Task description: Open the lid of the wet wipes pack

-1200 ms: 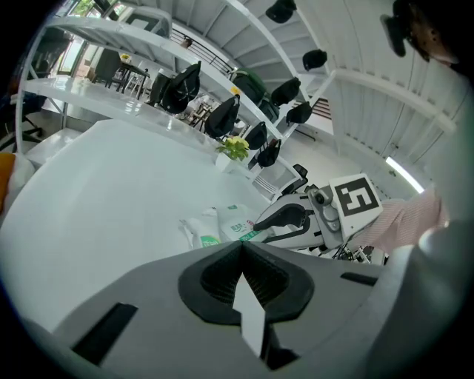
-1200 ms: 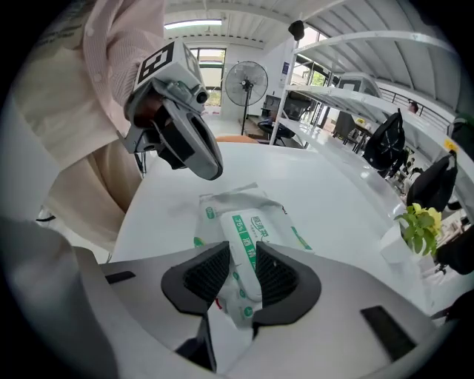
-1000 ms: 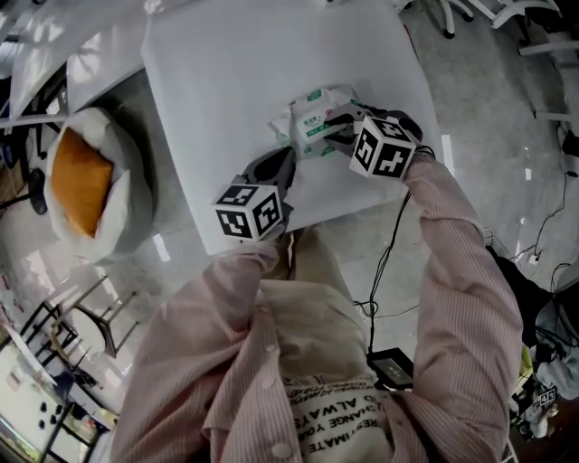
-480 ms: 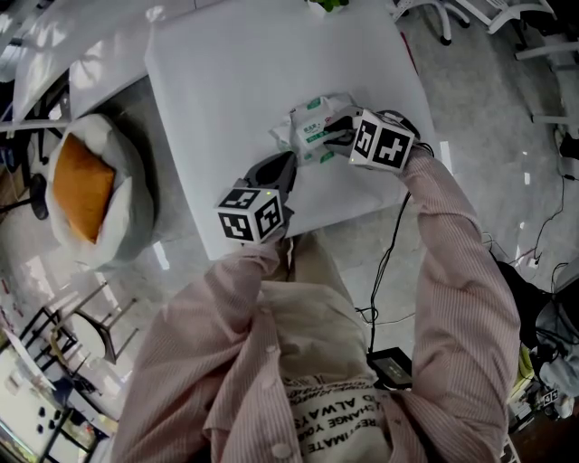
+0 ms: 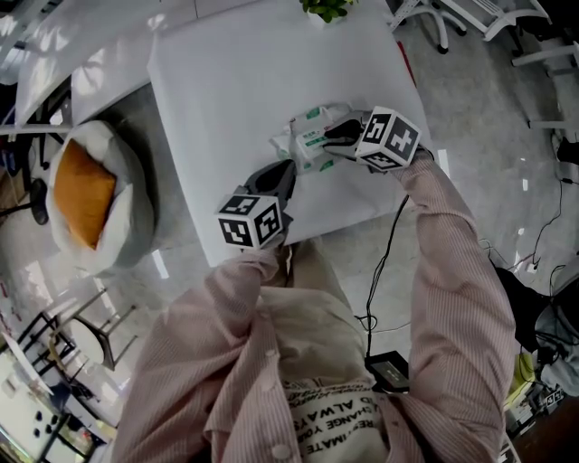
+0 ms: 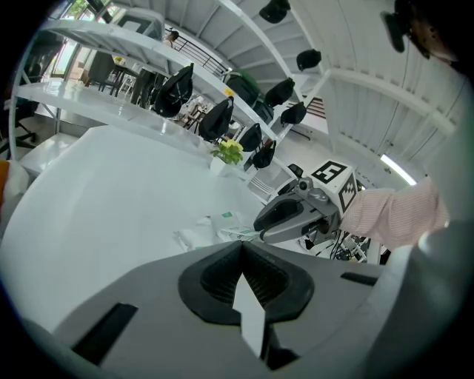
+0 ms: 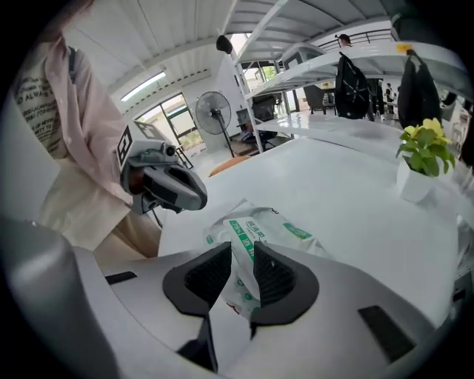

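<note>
Two grippers meet at pack (image 5: 312, 127), upper centre of frame, on tabletop (image 5: 226, 81). Left hand-held gripper (image 5: 289, 165): jaws together at pack edge. Right hand-held gripper (image 5: 330, 137): jaws closing, pack pinched between pads. Risk: wrapper torn or whole pack lifted if lid flap is missed. Counted: one pack, two grippers, one plant (image 5: 327, 7).

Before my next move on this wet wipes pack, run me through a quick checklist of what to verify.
1. Wet wipes pack lies on the table, not at an edge: ok.
2. Pack sits between the jaws of the right gripper, which are closing on it: ok.
3. That grip is on the lid rather than the wrapper: cannot tell.
4. Left gripper gripping the pack: not ok; jaws together, nothing in them.
5. Potted plant stands clear of both grippers: ok.
</note>
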The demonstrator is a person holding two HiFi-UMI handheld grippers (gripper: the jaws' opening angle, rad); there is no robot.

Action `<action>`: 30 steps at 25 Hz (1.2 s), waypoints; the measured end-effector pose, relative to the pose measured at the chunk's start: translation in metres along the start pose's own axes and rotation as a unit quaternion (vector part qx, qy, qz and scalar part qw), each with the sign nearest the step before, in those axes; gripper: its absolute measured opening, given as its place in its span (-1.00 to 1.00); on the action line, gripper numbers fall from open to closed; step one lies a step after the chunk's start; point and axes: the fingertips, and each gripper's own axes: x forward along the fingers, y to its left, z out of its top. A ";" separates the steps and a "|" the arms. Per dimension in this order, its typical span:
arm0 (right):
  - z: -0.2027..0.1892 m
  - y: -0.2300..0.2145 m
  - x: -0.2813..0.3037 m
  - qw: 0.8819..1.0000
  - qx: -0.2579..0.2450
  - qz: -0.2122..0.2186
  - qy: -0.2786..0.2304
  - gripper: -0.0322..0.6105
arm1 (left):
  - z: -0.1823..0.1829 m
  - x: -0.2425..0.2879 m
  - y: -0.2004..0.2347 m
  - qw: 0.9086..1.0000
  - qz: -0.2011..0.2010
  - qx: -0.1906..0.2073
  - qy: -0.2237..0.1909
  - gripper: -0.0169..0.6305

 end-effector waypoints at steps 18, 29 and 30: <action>0.038 -0.030 -0.014 0.992 -0.020 -0.101 -0.078 -0.72 | 0.018 0.002 -0.002 1.000 0.003 -0.007 -0.022 -0.95; 0.058 -0.060 0.007 0.991 -0.038 -0.118 -0.054 -0.73 | 0.033 0.003 0.018 0.999 0.014 -0.025 -0.032 -0.95; 0.059 -0.062 0.009 0.991 -0.039 -0.119 -0.053 -0.73 | 0.033 0.003 0.020 0.999 0.014 -0.026 -0.032 -0.95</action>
